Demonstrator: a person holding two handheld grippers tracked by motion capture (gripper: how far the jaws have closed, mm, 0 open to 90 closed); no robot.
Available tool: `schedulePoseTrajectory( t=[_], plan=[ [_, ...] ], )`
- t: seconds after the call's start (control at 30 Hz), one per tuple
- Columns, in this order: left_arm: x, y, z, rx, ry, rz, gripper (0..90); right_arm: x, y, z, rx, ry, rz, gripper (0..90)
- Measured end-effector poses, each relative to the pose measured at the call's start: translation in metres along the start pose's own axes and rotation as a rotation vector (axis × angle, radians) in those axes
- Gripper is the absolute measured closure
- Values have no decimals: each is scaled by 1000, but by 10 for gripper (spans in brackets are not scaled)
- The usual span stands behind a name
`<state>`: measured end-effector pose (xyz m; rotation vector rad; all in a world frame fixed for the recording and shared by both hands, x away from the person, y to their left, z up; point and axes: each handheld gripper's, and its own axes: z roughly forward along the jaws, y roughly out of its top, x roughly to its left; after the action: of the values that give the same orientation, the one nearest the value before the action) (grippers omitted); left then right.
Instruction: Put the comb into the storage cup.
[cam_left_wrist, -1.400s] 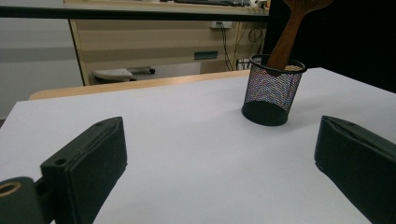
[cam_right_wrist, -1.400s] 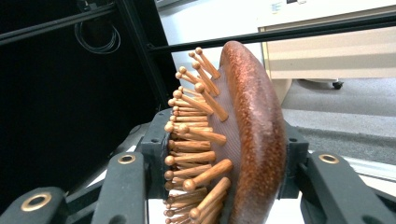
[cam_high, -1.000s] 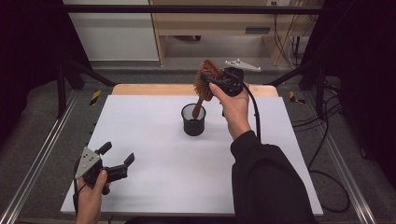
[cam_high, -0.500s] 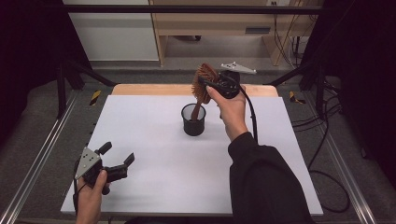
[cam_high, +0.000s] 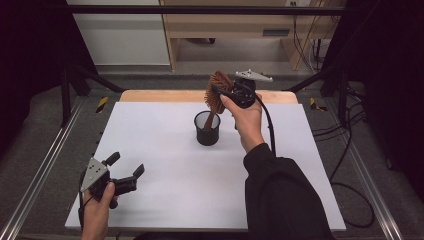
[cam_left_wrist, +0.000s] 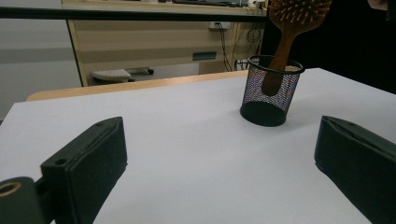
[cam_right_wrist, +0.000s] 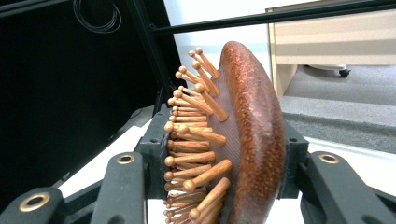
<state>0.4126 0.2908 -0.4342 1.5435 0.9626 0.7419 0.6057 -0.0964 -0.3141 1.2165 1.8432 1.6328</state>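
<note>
Across most of the high view we've got the big white rectangular table top (cam_high: 165, 200), with a strip of light wood edge (cam_high: 150, 95) along its far side. Near the centre of the frame, a bit above the middle, sits the small black wire-mesh cup (cam_high: 207, 129), standing upright on the white surface. Sticking out of it is the brown wooden paddle hairbrush (cam_high: 217, 95), handle end down inside the cup and the head tilted up toward the top of the frame.

We can see the right gripper (cam_high: 220, 95) at upper centre, clamped on the brush head. From the right gripper view its two black jaws sit on either side of the head, one against the wooden pins (cam_right_wrist: 196, 154) and the other against the smooth rounded back (cam_right_wrist: 259, 140), so it's a medium-width grip holding the brush.

Down in the lower left of the high view is the left gripper (cam_high: 127, 167), well apart from the cup, jaws spread wide with nothing but bare table between them. The left gripper view shows the cup off to the upper right.
</note>
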Motion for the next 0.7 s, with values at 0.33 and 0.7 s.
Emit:
schedulePoseTrajectory(
  t=[0.33,0.7],
  plan=[
    [0,0,0,-3,-1,-1,26,4,-7,10,24,11,-3,507],
    [1,0,0,-3,-1,-1,26,3,-17,19,49,13,14,505]
  ],
)
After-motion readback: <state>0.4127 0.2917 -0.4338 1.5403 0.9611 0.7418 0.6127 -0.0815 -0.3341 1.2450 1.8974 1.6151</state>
